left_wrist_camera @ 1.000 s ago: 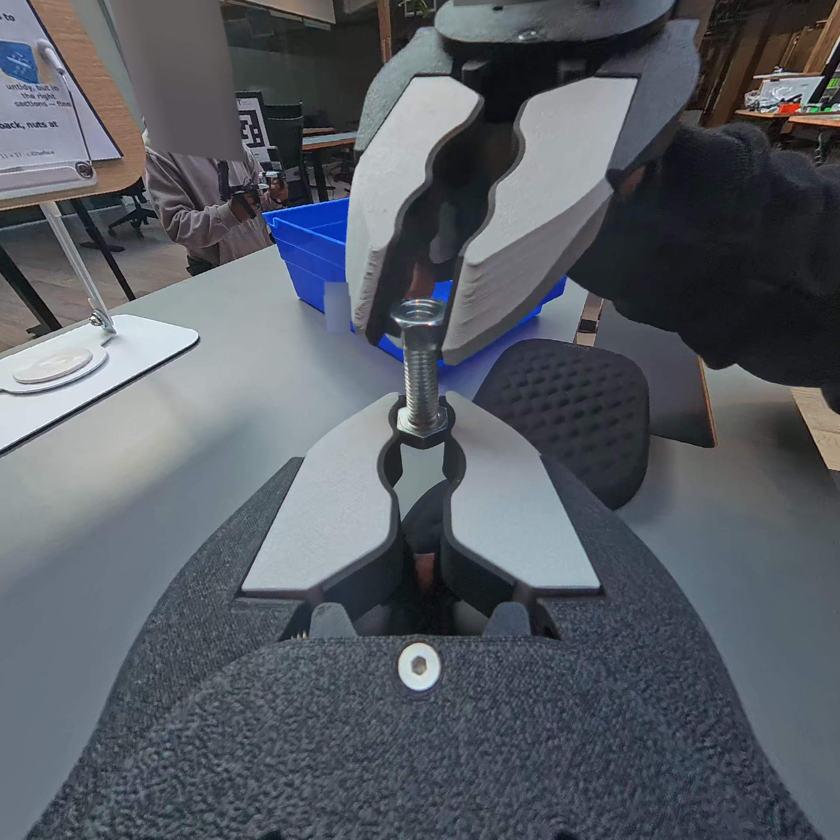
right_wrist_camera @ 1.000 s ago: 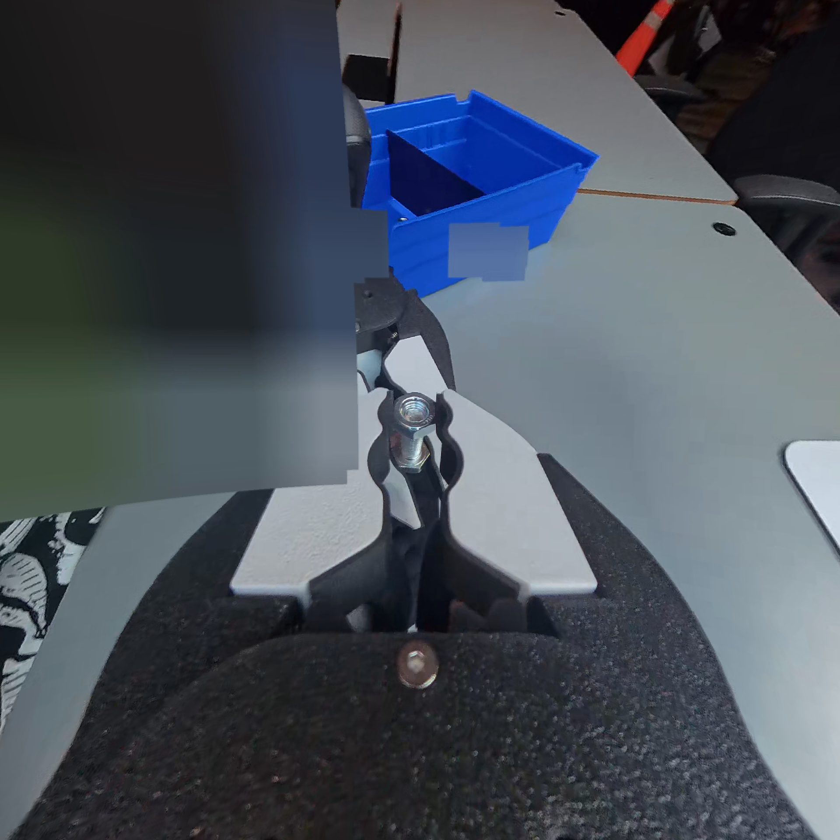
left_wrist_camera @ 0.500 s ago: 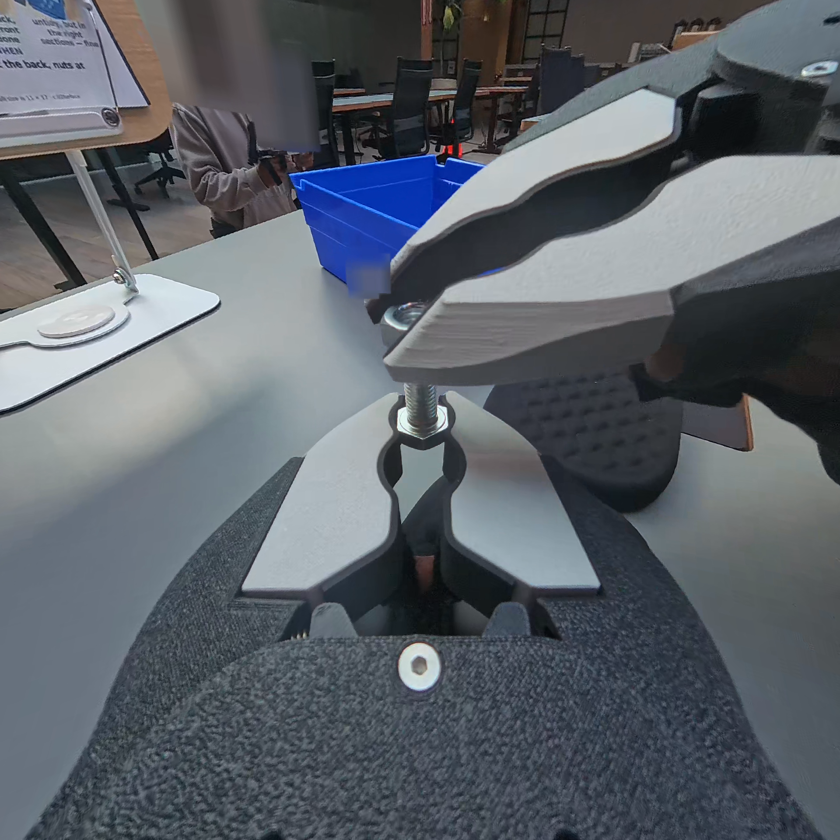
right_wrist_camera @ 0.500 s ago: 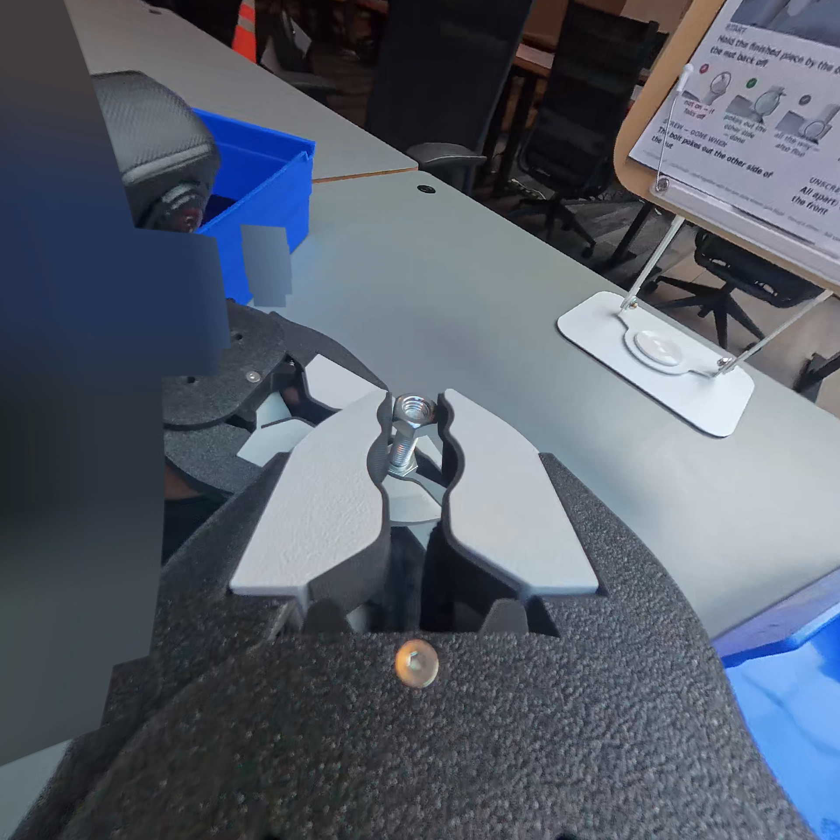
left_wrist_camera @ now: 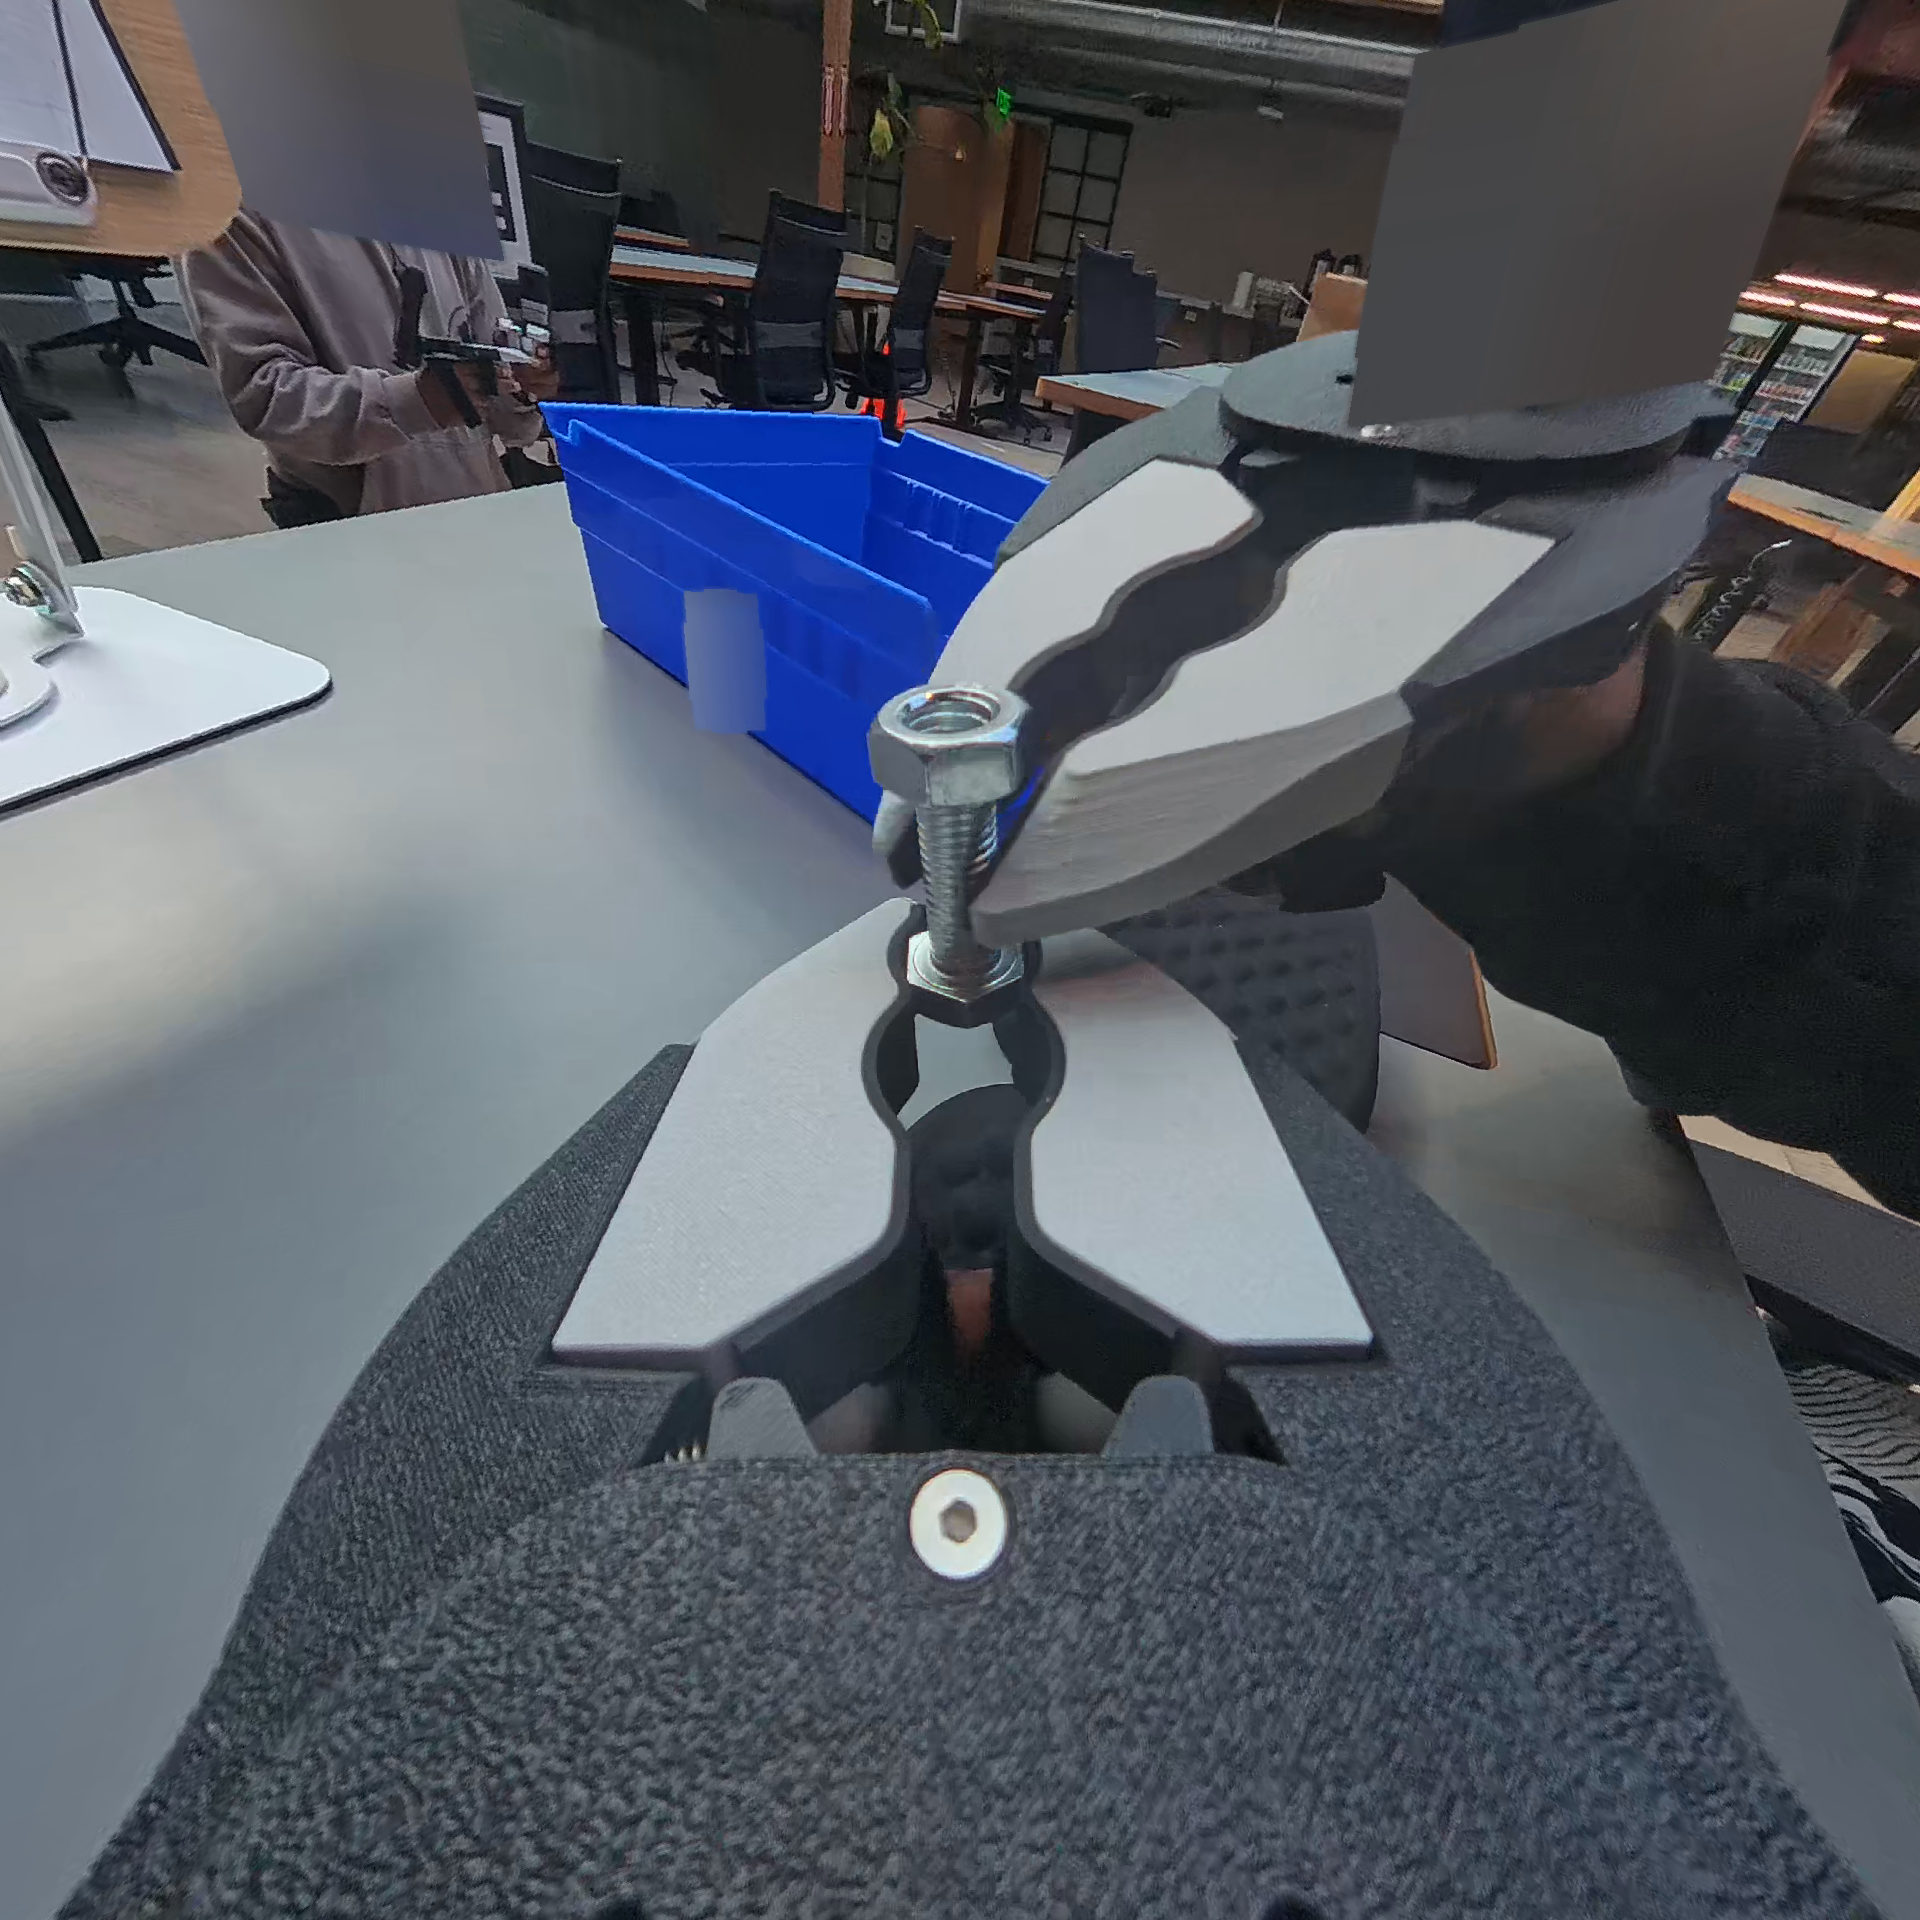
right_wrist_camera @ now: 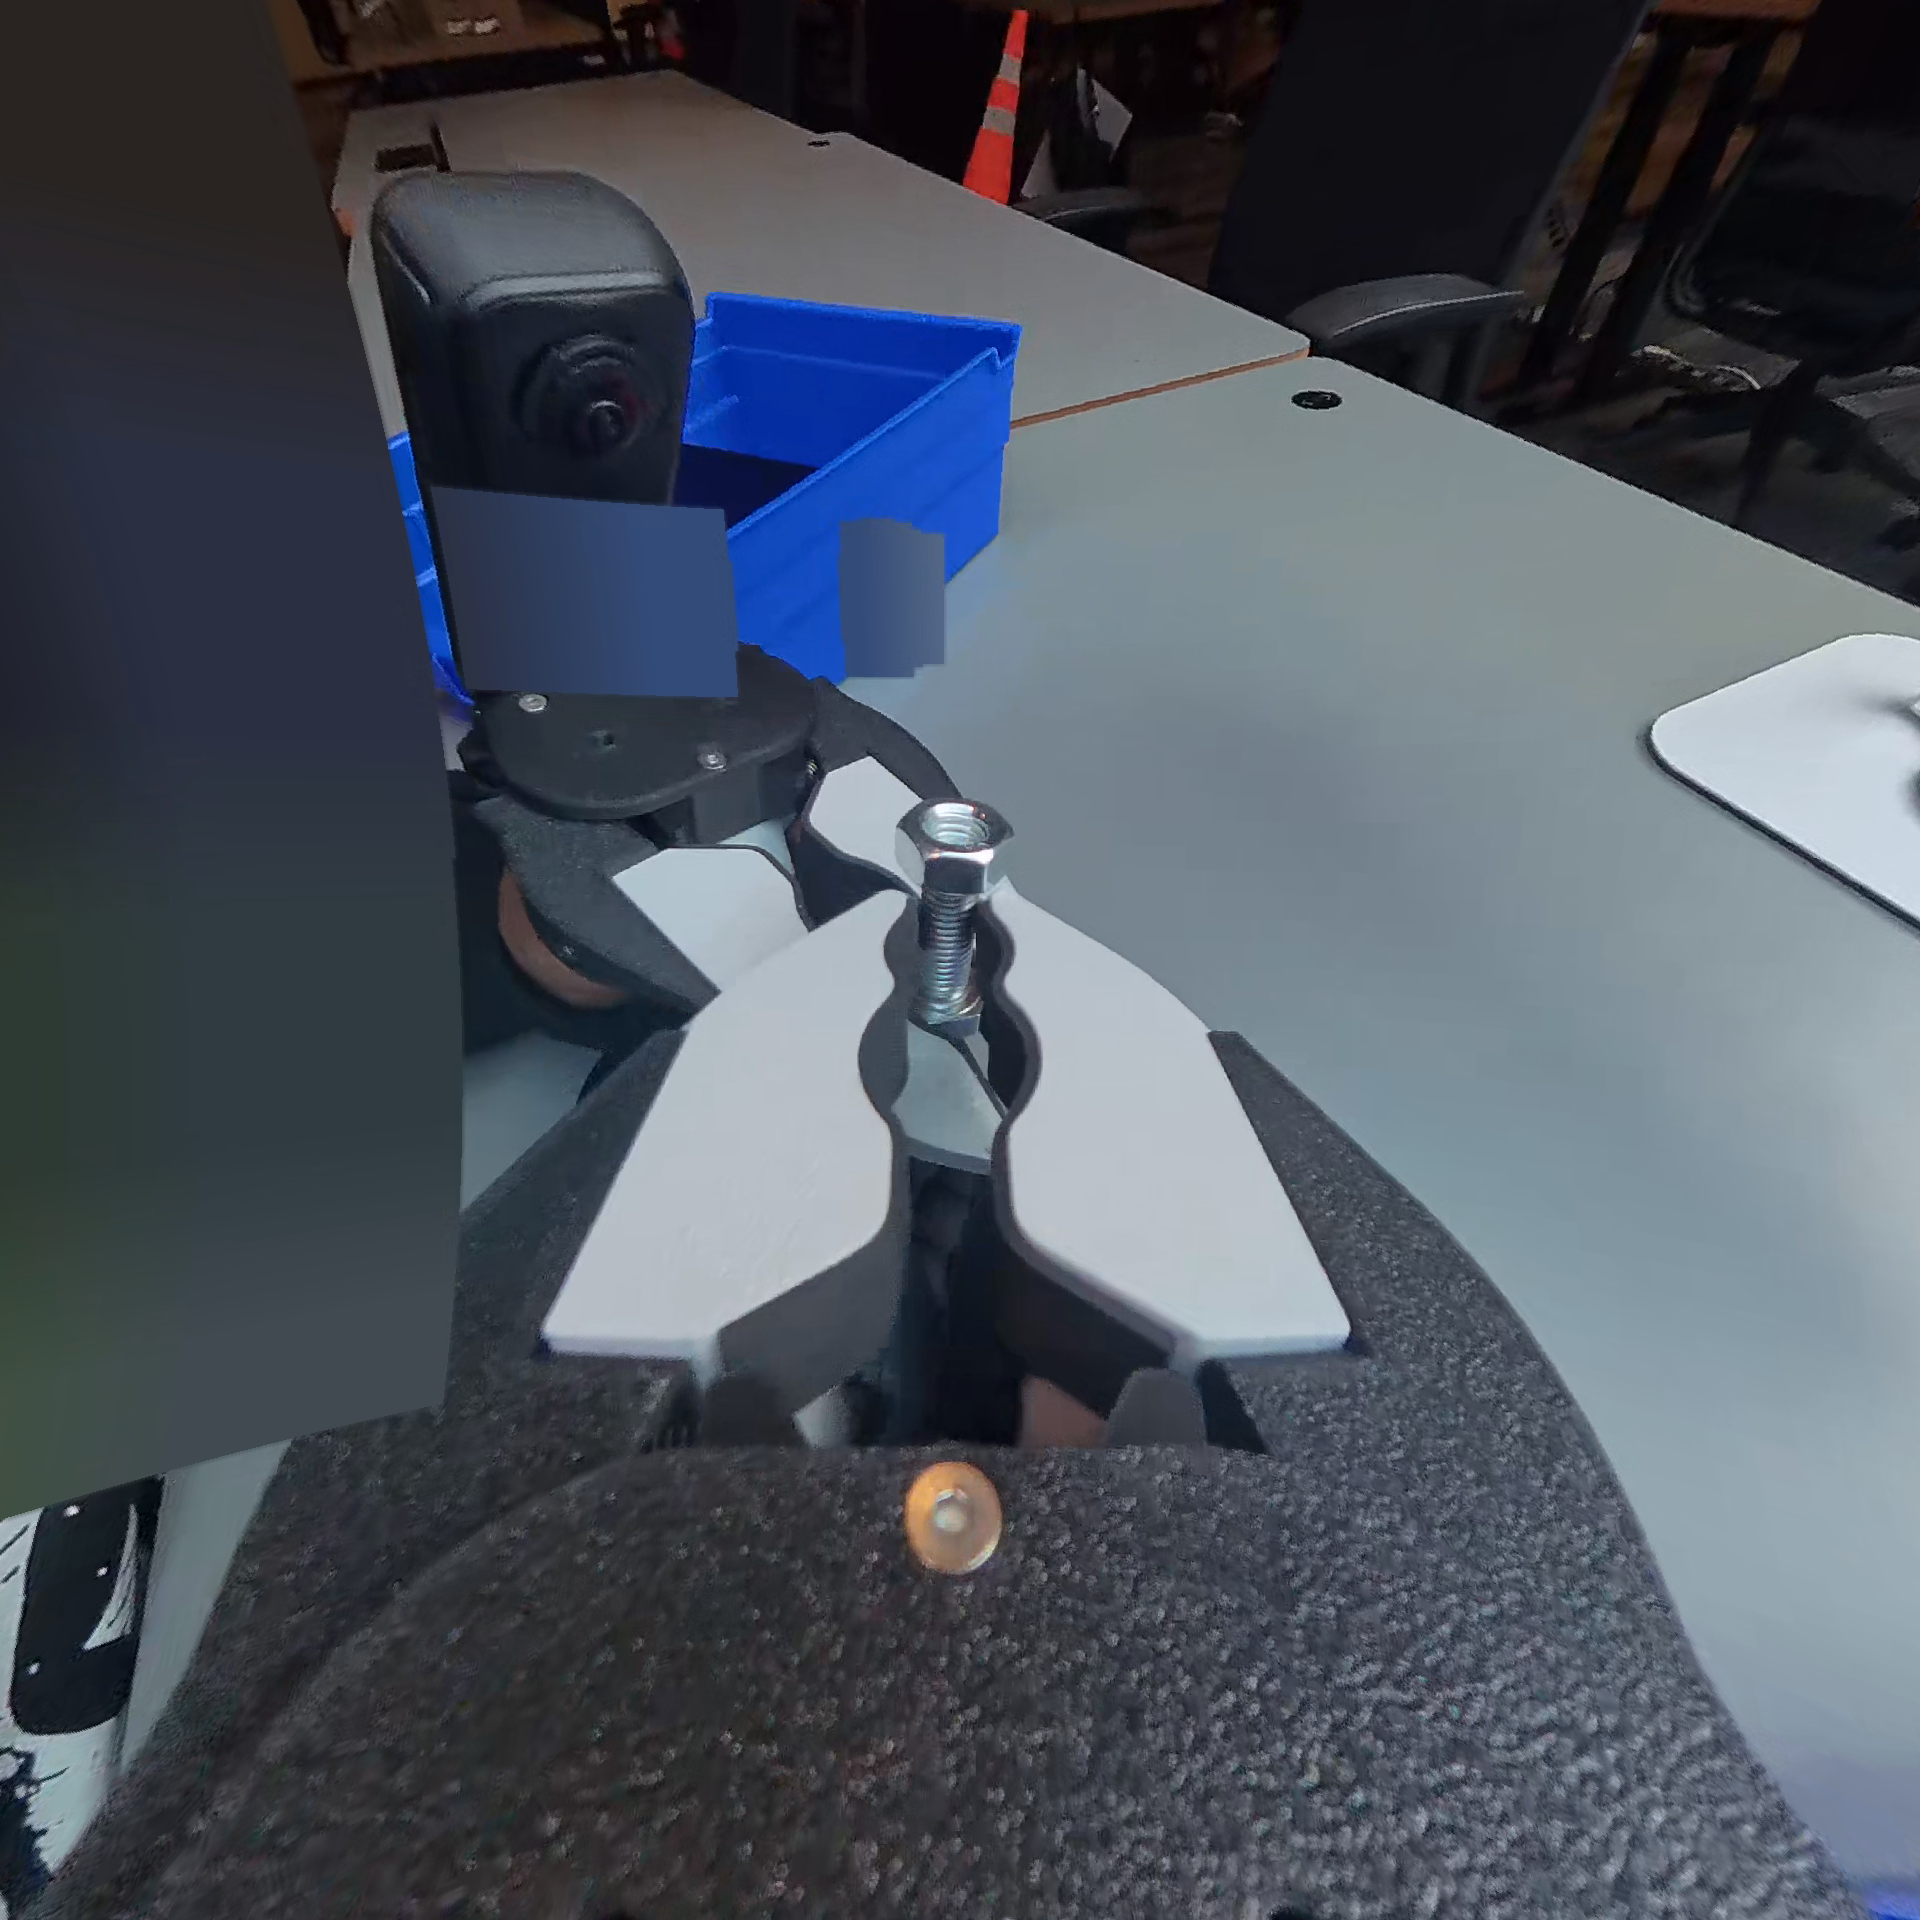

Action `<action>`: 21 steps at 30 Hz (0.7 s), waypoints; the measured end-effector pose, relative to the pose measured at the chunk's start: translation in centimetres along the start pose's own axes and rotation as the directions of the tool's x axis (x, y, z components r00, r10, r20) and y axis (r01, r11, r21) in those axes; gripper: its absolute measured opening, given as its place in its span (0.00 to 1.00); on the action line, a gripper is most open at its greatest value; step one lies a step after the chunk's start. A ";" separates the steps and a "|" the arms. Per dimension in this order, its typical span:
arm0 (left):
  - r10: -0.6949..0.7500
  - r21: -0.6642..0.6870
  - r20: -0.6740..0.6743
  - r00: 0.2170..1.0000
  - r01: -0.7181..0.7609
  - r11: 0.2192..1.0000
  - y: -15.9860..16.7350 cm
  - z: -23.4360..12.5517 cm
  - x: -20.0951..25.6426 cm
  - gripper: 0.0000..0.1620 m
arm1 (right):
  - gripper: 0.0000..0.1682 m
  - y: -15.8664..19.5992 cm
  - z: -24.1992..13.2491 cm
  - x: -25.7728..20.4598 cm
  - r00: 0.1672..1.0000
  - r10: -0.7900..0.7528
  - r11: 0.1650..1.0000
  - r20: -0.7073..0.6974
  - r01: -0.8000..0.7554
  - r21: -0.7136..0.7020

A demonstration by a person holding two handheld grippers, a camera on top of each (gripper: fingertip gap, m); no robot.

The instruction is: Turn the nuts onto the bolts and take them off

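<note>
Bolt (left_wrist_camera: 954, 871) upright, nut (left_wrist_camera: 948, 740) at its top end

A blue bin (left_wrist_camera: 748, 582) with an internal divider stands on the grey table (left_wrist_camera: 312, 935), at the far centre. A white stand base (left_wrist_camera: 135, 696) rests on the table at the far left. Beyond the table, a person in a grey hooded top (left_wrist_camera: 332, 364), black office chairs (left_wrist_camera: 800, 301) and an orange cone (right_wrist_camera: 1000, 114) are visible.
</note>
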State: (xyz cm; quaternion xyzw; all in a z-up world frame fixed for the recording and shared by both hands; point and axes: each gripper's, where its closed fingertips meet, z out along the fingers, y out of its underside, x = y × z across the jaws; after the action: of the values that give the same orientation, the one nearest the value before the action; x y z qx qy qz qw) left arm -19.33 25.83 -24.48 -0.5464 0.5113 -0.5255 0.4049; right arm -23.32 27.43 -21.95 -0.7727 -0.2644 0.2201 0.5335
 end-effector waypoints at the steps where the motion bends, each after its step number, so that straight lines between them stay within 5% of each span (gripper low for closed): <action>1: -0.001 0.001 0.001 1.000 0.001 1.000 0.0 0.0 0.0 0.08 | 0.05 -0.1 0.0 0.0 1.000 0.011 1.000 0.000 -0.011 0.016; 10: 0.032 0.027 -0.047 0.998 -0.030 0.999 -2.2 -0.4 0.5 0.23 | 0.05 -5.2 -2.4 0.3 0.976 0.169 0.971 0.135 -0.188 0.148; 21: 0.209 0.063 0.041 0.977 -0.211 0.975 -12.4 -0.6 2.1 0.22 | 0.05 -12.9 -7.1 0.4 0.984 0.152 0.969 0.094 -0.167 0.182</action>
State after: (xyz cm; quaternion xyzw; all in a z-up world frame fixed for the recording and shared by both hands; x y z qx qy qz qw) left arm -18.45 25.69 -11.96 -0.4844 0.5413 -0.4872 0.4848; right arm -20.80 26.41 -7.44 -0.7278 -0.2005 0.3170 0.5740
